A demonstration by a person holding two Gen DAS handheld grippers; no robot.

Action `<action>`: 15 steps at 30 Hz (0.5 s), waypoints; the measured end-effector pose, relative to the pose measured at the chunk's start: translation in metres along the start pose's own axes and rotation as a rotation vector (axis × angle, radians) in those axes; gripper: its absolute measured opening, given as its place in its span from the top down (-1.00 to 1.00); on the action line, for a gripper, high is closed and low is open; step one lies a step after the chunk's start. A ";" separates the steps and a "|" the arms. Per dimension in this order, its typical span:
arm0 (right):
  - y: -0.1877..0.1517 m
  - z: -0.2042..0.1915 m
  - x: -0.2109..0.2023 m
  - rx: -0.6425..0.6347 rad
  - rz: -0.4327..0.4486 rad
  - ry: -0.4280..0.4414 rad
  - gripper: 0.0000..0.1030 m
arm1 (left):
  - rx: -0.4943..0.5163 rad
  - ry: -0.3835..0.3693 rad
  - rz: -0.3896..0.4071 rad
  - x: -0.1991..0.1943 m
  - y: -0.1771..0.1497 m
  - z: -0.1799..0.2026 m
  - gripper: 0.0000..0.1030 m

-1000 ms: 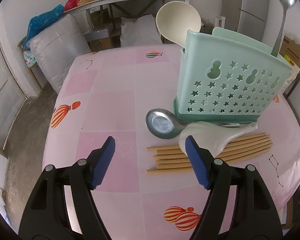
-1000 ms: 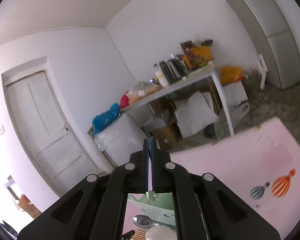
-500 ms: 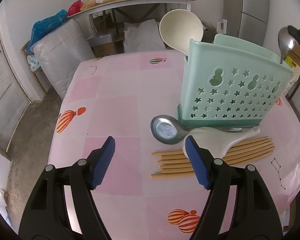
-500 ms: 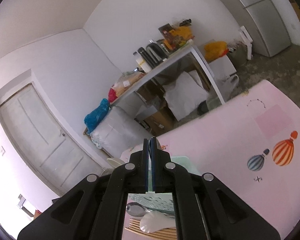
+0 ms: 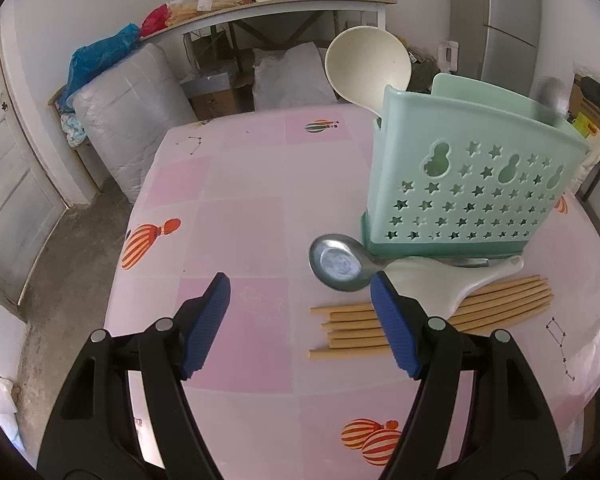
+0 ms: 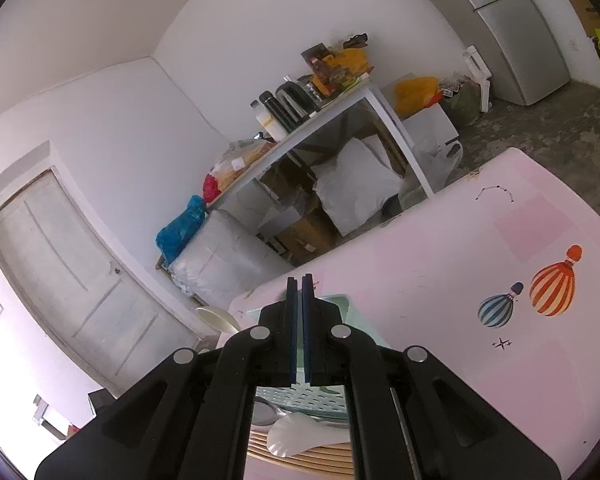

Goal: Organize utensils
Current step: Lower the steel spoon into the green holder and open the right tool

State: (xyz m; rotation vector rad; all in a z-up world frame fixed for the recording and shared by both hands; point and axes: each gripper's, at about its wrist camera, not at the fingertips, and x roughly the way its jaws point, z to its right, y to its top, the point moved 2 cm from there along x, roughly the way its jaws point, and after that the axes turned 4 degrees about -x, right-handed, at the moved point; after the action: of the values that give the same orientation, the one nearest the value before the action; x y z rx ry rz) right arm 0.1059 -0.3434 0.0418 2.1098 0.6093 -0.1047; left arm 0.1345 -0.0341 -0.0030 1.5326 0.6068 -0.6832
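**On the pink table, utensils waiting beside the holder**

On the pink table (image 5: 260, 208), printed with balloons, a mint-green utensil holder (image 5: 472, 176) with star-shaped cut-outs is standing upright toward the right side. A cream ladle (image 5: 368, 64) is sticking up out of its left end, bowl uppermost, and a blurred metal spoon (image 5: 550, 90) is showing above its right end. In front of the holder, a metal spoon (image 5: 338, 262) is lying flat with its bowl facing up and its handle running along the holder's base. A white rice paddle (image 5: 432, 280) is lying just beside it, resting across a bundle of wooden chopsticks (image 5: 352, 330) spread side by side on the table.

The left gripper (image 5: 300, 322) is hovering over the near part of the table with its jaws spread wide and released, nothing between the blue pads; the right pad is sitting in front of the chopsticks and the paddle in this view.

The right gripper (image 6: 299, 330) is pointing over the top of the holder (image 6: 340, 302), its jaws clenched with only a thin slit between the pads. Whether anything is pinched there, the right wrist view is not showing clearly. Beneath it the paddle (image 6: 300, 434) and chopsticks (image 6: 320, 458) are peeking out.
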 end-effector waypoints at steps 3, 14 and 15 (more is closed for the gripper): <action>0.000 -0.002 -0.003 -0.013 0.006 -0.009 0.95 | 0.000 0.002 0.004 -0.001 0.000 0.000 -0.33; -0.001 -0.016 -0.009 -0.082 0.007 -0.053 0.91 | -0.005 0.008 0.018 -0.006 0.001 -0.005 -0.34; -0.001 -0.018 -0.010 -0.091 0.002 -0.057 0.91 | -0.005 0.009 0.019 -0.006 0.001 -0.005 -0.34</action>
State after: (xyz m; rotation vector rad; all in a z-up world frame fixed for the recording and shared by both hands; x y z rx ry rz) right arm 0.0940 -0.3326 0.0541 2.0125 0.5673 -0.1331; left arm 0.1313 -0.0293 0.0027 1.5353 0.5998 -0.6606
